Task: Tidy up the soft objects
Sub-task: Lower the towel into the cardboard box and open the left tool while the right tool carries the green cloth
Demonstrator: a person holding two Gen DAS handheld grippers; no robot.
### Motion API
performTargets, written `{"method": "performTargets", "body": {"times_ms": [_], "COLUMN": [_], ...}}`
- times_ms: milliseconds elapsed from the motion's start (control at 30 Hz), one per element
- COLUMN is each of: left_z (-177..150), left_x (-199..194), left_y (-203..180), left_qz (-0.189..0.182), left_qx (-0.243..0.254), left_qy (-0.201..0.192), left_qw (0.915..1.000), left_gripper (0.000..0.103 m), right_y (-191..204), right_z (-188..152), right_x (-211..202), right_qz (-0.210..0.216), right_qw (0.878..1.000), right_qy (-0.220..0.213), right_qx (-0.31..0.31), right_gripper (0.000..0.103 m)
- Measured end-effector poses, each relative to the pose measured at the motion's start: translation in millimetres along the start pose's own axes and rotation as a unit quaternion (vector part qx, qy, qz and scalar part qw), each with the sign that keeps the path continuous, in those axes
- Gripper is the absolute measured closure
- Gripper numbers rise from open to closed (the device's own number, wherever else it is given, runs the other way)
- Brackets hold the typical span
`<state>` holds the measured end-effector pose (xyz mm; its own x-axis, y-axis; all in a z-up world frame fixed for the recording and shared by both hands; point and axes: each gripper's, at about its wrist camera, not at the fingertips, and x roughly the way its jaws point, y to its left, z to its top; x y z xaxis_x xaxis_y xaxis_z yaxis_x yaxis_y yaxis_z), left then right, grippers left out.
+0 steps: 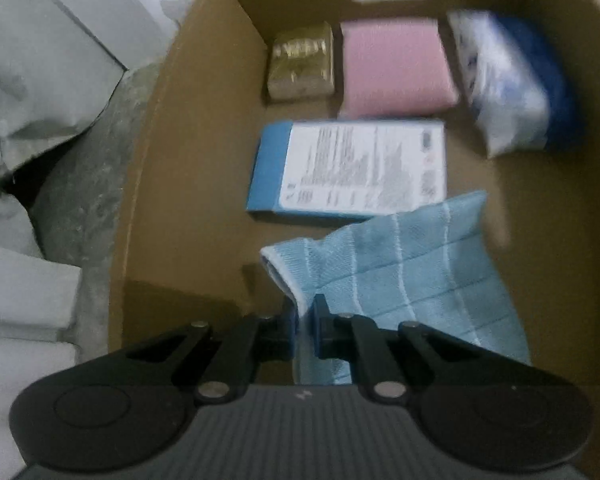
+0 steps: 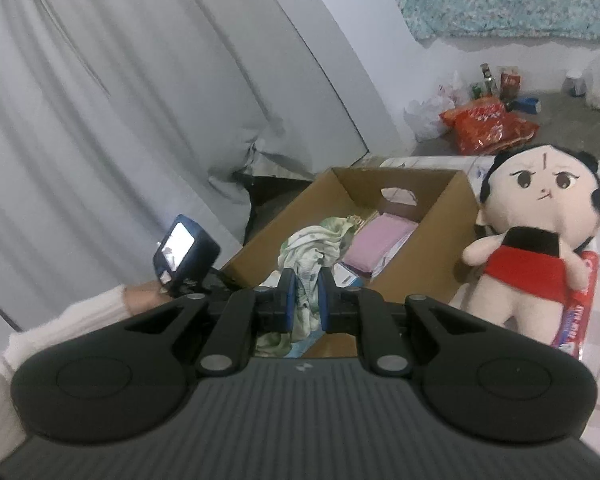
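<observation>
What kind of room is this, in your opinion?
Probably a bedroom or living space at home. A plush doll sits beside a cardboard box holding folded cloths, grey fabric hangs behind, and snack bags lie on the floor.

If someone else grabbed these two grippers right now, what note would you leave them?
Left gripper: shut on the blue cloth, low inside the box.
Right gripper: shut on a crumpled floral cloth, above the box.
Already in the box: pink pad, gold packet, blue carton, blue-white pack.
Left to do: release both cloths in the box, then likely the doll standing beside it.
</observation>
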<state>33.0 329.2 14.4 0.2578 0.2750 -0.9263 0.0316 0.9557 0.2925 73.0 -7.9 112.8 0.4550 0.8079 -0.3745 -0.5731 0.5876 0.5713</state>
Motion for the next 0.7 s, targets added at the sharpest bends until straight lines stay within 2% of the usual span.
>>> {"method": "performTargets", "body": {"times_ms": [100, 200, 233, 300, 333, 367, 433, 600, 700], "left_z": [1, 2, 4, 8, 9, 12, 14, 9, 10], "left_x": [5, 9, 12, 17, 18, 20, 18, -21, -30], "left_y": [-7, -18, -22, -26, -28, -29, -27, -20, -16], "left_qz": [0.055, 0.122, 0.128, 0.130, 0.125, 0.117, 0.094, 0.115, 0.074], "left_qx": [0.052, 0.120, 0.140, 0.158, 0.164, 0.159, 0.131, 0.114, 0.098], "left_qy": [0.016, 0.031, 0.036, 0.031, 0.021, 0.014, 0.011, -0.038, -0.054], "left_qw": [0.9970, 0.9847, 0.9811, 0.9784, 0.9782, 0.9801, 0.9869, 0.9861, 0.9909], "left_gripper": [0.094, 0.094, 0.093, 0.079, 0.060, 0.047, 0.041, 0.042, 0.059], "right_y": [-1, -4, -6, -9, -11, -12, -13, -17, -18], "right_z": [-1, -4, -5, -7, -9, -10, -11, -10, -10], "right_x": [10, 17, 16, 19, 21, 21, 21, 21, 20], "right_qz": [0.006, 0.008, 0.009, 0.012, 0.014, 0.014, 0.012, 0.008, 0.008], "right_qw": [1.000, 1.000, 1.000, 0.999, 0.999, 0.999, 0.999, 0.999, 0.999], "right_qy": [0.014, 0.024, 0.025, 0.029, 0.030, 0.031, 0.033, 0.033, 0.032], "right_qx": [-0.001, 0.003, 0.006, 0.013, 0.016, 0.018, 0.019, 0.018, 0.019], "right_gripper": [0.092, 0.092, 0.092, 0.092, 0.092, 0.092, 0.092, 0.091, 0.091]}}
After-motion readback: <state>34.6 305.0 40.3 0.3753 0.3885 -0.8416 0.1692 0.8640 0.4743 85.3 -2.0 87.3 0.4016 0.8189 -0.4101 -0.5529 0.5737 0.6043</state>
